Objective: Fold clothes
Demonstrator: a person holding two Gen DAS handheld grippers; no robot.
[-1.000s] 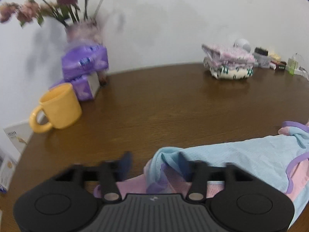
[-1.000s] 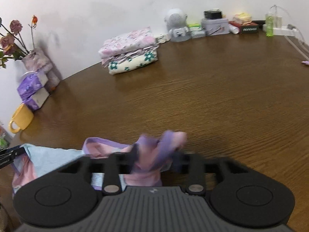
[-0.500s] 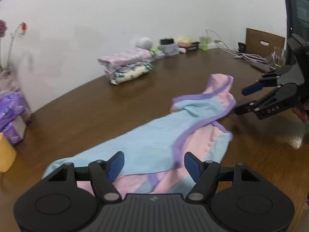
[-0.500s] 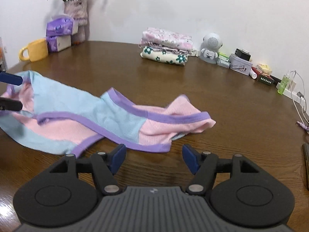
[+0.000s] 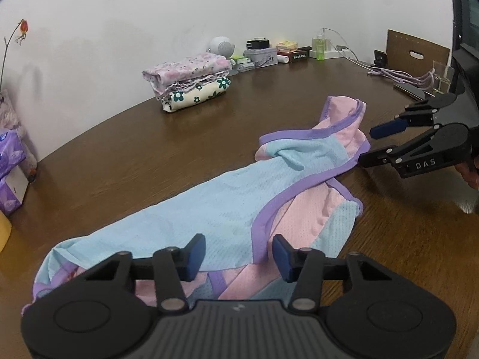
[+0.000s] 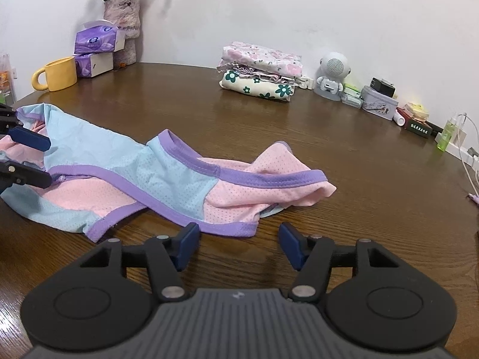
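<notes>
- The garment [image 6: 167, 176], pale blue and pink mesh with purple trim, lies spread and rumpled on the brown wooden table [image 6: 344, 149], stretched between the 2 grippers.
- In the right wrist view it runs from 9 o'clock toward the centre, its pink end bunched up just past the right gripper [image 6: 238, 246].
- The right gripper has its blue-padded fingers spread wide and holds nothing; the nearest purple hem lies just ahead of its left finger.
- The left gripper [image 5: 238, 258] is also spread and empty, its fingers hovering over the blue end of the garment.
- In the left wrist view the right gripper shows at 3 o'clock, fingers apart, just beside the pink end.
- A stack of folded clothes [image 6: 260, 70], floral on cream under pink print, sits near the wall at 12 o'clock in the right view, well apart from the garment.
- Right of the stack stand a small white robot-shaped speaker [image 6: 330, 76], a tin [image 6: 378, 106] and a green bottle [image 6: 447, 133].
- At 10 o'clock are a yellow mug [image 6: 58, 74], 2 purple tissue boxes [image 6: 95, 46] and a vase [image 6: 124, 21] of dried flowers.
</notes>
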